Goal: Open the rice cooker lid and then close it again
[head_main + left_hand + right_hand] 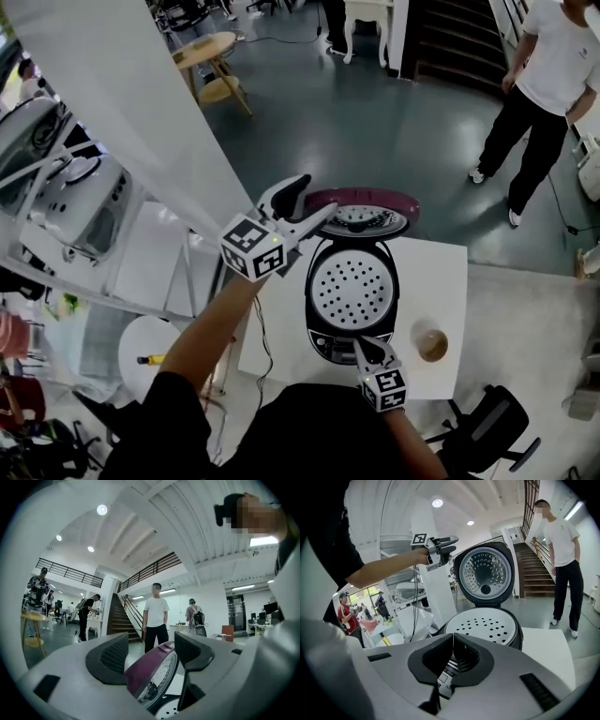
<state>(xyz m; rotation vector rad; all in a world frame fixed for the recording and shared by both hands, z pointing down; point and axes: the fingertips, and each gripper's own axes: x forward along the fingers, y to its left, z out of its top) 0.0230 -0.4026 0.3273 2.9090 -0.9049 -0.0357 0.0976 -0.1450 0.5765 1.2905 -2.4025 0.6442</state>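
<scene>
Head view: lid upright over cooker on table, left gripper at rim; left gripper view: jaws apart astride rim, unclamped, risk of slipping off and slamming shut; right gripper view: right gripper clenched, empty, at cooker front, risk of shoving it

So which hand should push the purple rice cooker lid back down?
Left, probably. The left gripper is up at the top edge of the raised purple lid, jaws apart with its rim between them. The right gripper is shut, low at the front of the black rice cooker.
</scene>
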